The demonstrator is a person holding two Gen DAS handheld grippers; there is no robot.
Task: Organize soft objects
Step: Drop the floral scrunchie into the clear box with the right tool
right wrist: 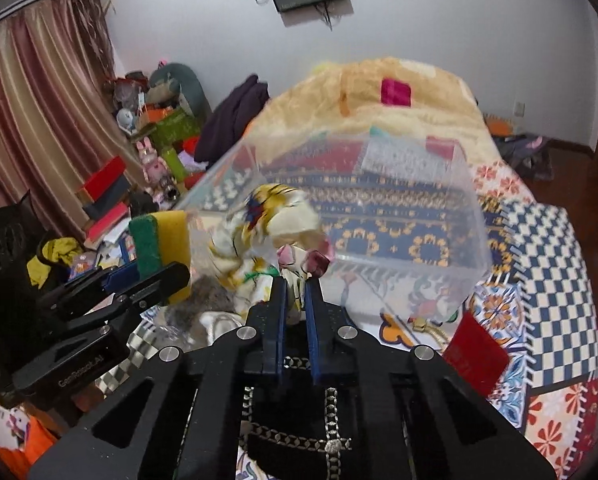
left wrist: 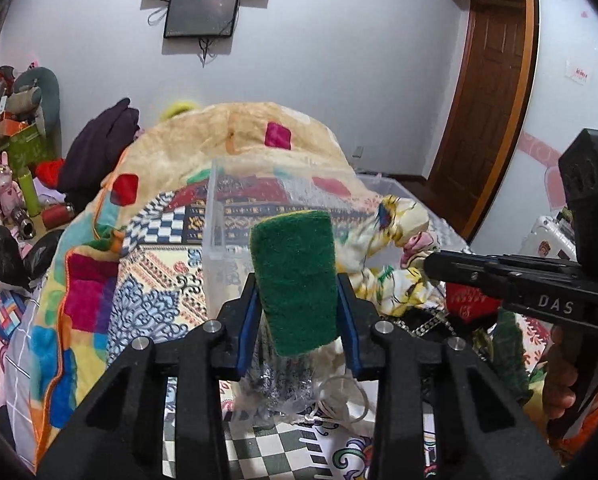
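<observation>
While the left tongs (left wrist: pixel 297 304) pinch a green-and-yellow sponge (left wrist: pixel 295 280) upright between their blue pads, the right tongs (right wrist: pixel 295 298) are pressed tight on a floral cloth (right wrist: pixel 265 228) — white with yellow flowers — held up at the near edge of a clear plastic bin (right wrist: pixel 399 184). Bin and both tools sit over a bed (right wrist: pixel 539 248) spread with patchwork covers, a tan blanket (left wrist: pixel 227 140) heaped behind — a red packet (right wrist: pixel 475 354) lies nearby.
</observation>
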